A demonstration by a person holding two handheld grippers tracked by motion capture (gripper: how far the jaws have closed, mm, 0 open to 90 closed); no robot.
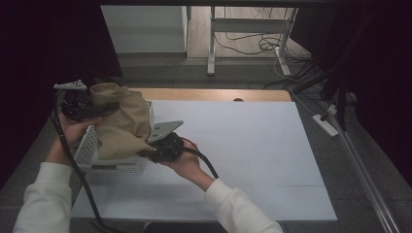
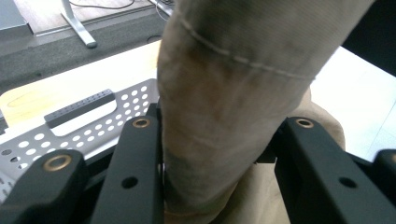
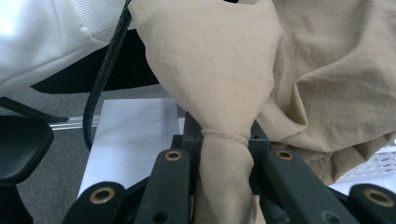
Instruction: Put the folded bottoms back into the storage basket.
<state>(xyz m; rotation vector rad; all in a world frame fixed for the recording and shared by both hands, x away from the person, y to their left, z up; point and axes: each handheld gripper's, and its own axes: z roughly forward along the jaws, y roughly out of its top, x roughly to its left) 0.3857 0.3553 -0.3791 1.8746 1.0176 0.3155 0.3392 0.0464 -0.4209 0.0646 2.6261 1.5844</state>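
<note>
I have both grippers clamped on the same tan cloth garment (image 1: 121, 121), which hangs bunched over the white perforated basket (image 1: 87, 145) at the left end of the table (image 1: 252, 145). From the high view, my left gripper (image 1: 104, 109) sits at the upper left of the bundle, its grey three-cornered plate sticking out toward the table's far left corner, and the jaws bite into the top of the fabric. In the left gripper view the two black jaws press on a thick roll of the cloth (image 2: 224, 107) with a stitched seam running across it; the fabric fills the gap between them completely, so that grip is firm. Behind the jaws I see the basket's perforated wall (image 2: 93, 116) with its slotted handle, and beyond it the pale wooden edge of the table. My right gripper (image 1: 148, 150) comes in from the lower right of the bundle, just beside the basket's near corner, with its own grey plate tilted up above it. In the right gripper view the jaws are closed on a narrow, gathered neck of the cloth (image 3: 224, 154), which is cinched where a hem line wraps round it; above the jaws the fabric fans out into a wide fold, and more of it lies crumpled to the right, over the basket rim (image 3: 373, 168). A black cable (image 3: 105, 74) trails down at the left of that view, past a white sleeve (image 3: 51, 32). The garment is stretched loosely between the two grips, partly draped into the basket.
</note>
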